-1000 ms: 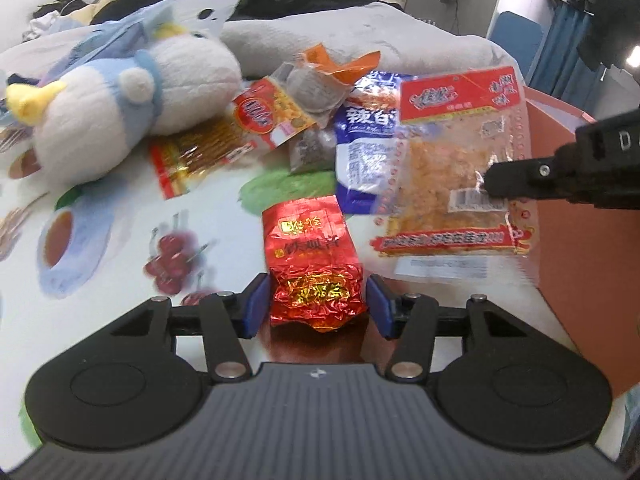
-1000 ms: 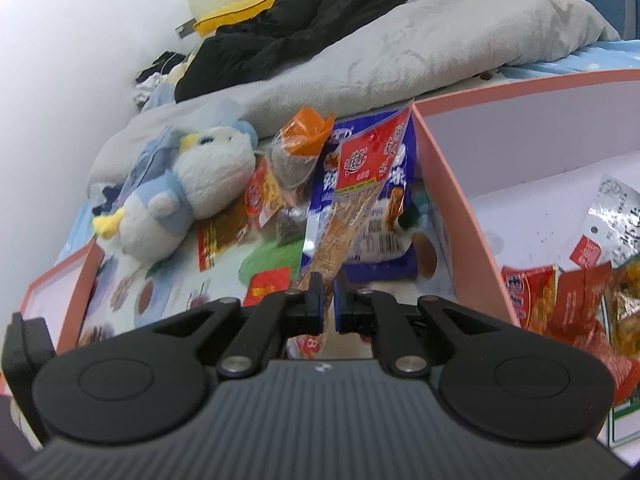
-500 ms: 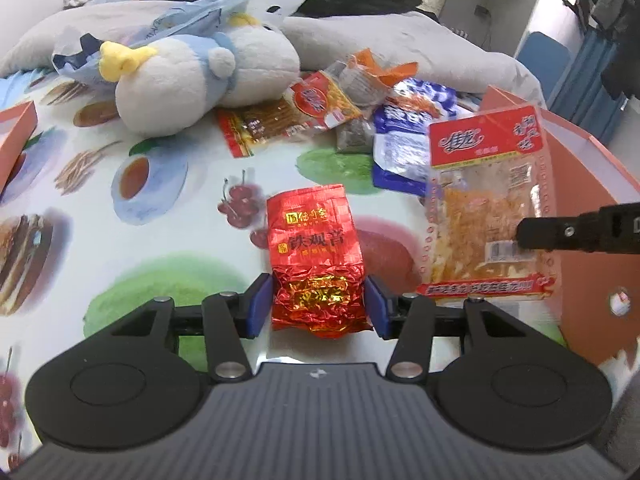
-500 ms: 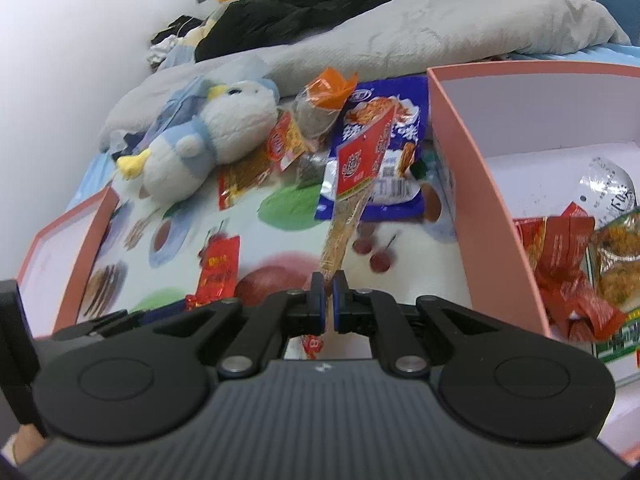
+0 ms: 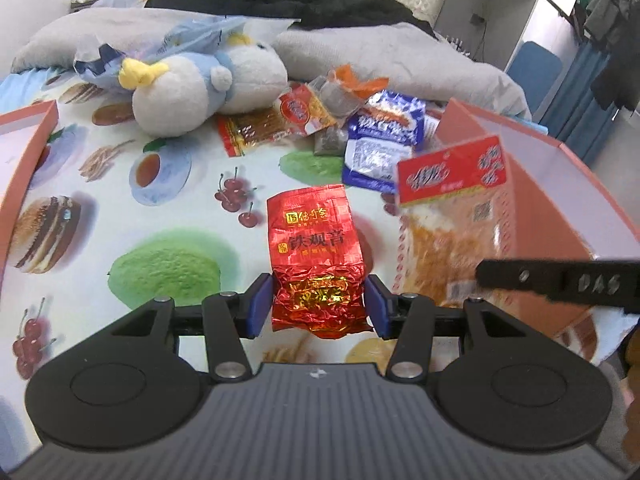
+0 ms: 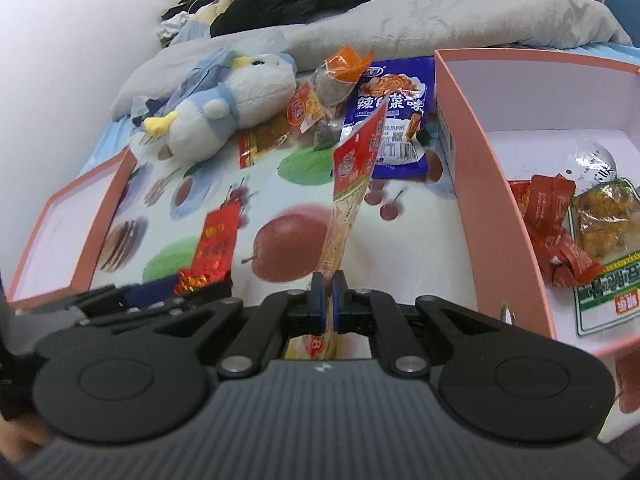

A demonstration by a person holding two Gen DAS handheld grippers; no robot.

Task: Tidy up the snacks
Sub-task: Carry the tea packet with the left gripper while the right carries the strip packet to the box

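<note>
The orange box [image 5: 24,148] was cut off at the left edge; the clear snack packet [image 5: 452,216] was motion-blurred, its print unreadable.

Left gripper [image 5: 318,304]: angled downward, fingers [image 5: 258,306] held apart at mid width, blue pads pressing both sides of red foil packet [image 5: 316,258], packet lifted. Right gripper [image 6: 329,305]: also angled downward, fingers [image 6: 317,304] pinched nearly together, clamping bottom edge of flat red-topped snack bag [image 6: 352,196], bag standing edge-on above them. Right gripper sits right of left gripper, close beside.
</note>
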